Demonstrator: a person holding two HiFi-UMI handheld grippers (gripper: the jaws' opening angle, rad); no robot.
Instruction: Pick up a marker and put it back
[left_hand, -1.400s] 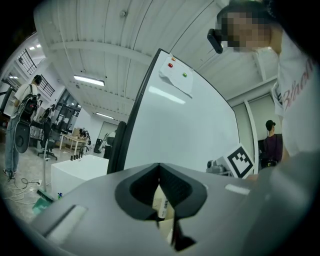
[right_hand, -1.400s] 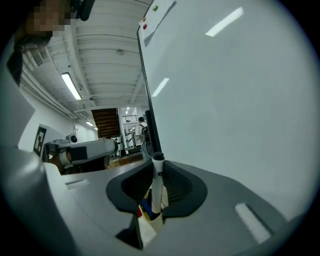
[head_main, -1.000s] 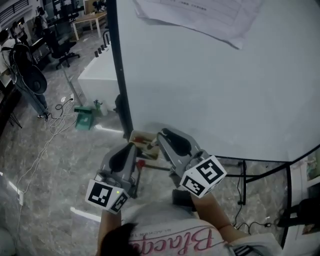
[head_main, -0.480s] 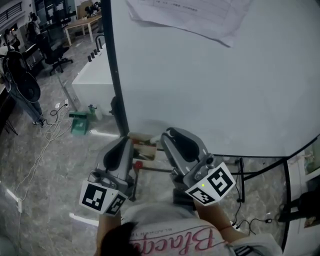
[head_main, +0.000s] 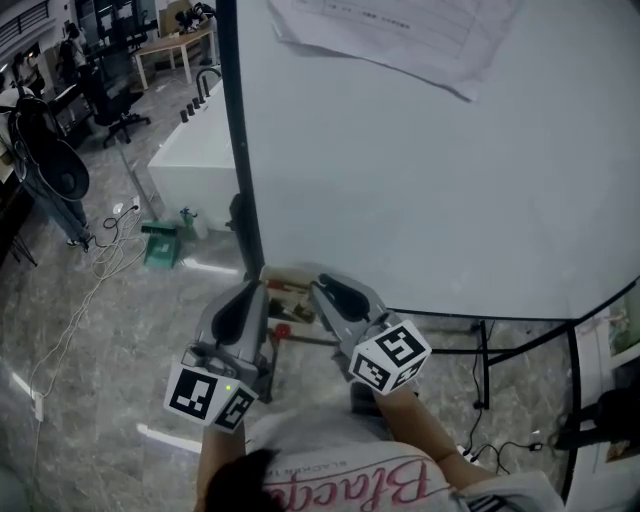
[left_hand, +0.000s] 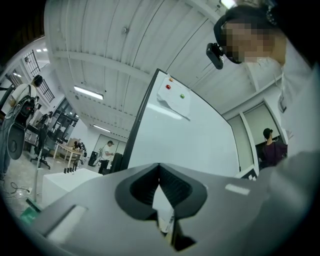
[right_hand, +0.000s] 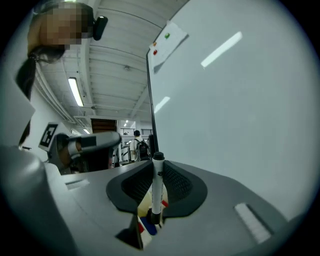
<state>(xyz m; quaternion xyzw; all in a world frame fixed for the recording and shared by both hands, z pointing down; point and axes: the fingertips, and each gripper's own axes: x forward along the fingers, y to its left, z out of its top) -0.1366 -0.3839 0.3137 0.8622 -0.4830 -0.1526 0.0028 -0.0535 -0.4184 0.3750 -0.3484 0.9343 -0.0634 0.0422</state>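
Observation:
My right gripper (head_main: 322, 292) is shut on a white marker (right_hand: 157, 192) with a black cap, which stands upright between the pads (right_hand: 175, 185). Just below the marker is a small marker box (head_main: 284, 284) fixed at the whiteboard's lower left corner, with red and blue markers (right_hand: 145, 227) in it. In the head view the held marker is hidden by the gripper. My left gripper (head_main: 250, 298) hangs beside the box on its left. Its jaws (left_hand: 160, 172) meet at the tips with nothing gripped. Through the gap below them a white printed marker (left_hand: 169, 222) shows.
A large whiteboard (head_main: 420, 180) with a dark frame post (head_main: 235, 150) fills the front, with papers (head_main: 400, 30) pinned at the top. Its stand legs (head_main: 485, 350) are at the lower right. A white counter (head_main: 195, 165), a green item (head_main: 160, 245) and cables (head_main: 90, 290) are at the left.
The right gripper has shifted a little left and closer to the marker box, still holding the marker. The left gripper has hardly moved.

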